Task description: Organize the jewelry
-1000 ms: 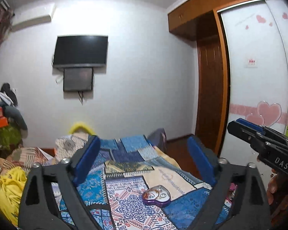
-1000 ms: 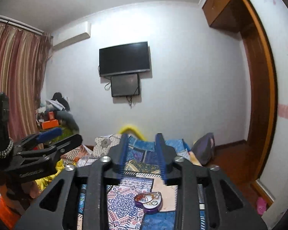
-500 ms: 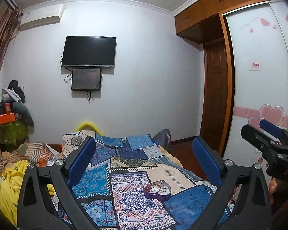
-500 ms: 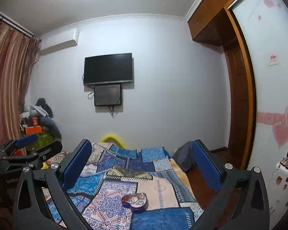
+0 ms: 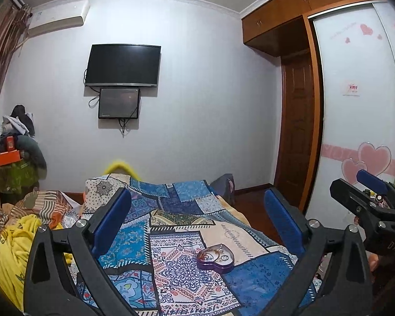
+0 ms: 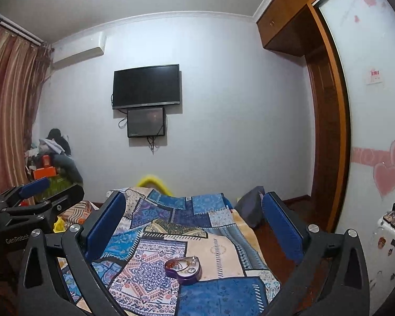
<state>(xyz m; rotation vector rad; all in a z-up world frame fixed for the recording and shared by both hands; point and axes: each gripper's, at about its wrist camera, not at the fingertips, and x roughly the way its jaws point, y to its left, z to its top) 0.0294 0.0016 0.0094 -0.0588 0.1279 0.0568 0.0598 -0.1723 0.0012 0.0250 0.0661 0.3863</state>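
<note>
Soft patchwork bedding [image 5: 171, 239] covers the bed, and the landmark sits on it: a purple heart-shaped box [image 5: 215, 256], lid off, with small shiny jewelry [image 6: 184, 263] lying inside. The left tool [image 5: 197, 223] hangs over the bed just in front of the box, its blue fingers [image 5: 110, 221] spread wide and holding nothing. The right tool [image 6: 193, 223] is spread wide and empty too, with the box low between its fingers.

The box looks small, light and hard, maybe a bit slippery. Pinching it across its two side walls seems best, gently, so it does not tip on the squishy bedding and spill. The jewelry looks thin and easy to tangle.

Far behind the box, a black TV [image 5: 122, 65] hangs on the wall, and a wooden door [image 5: 297, 131] stands off to its right.
</note>
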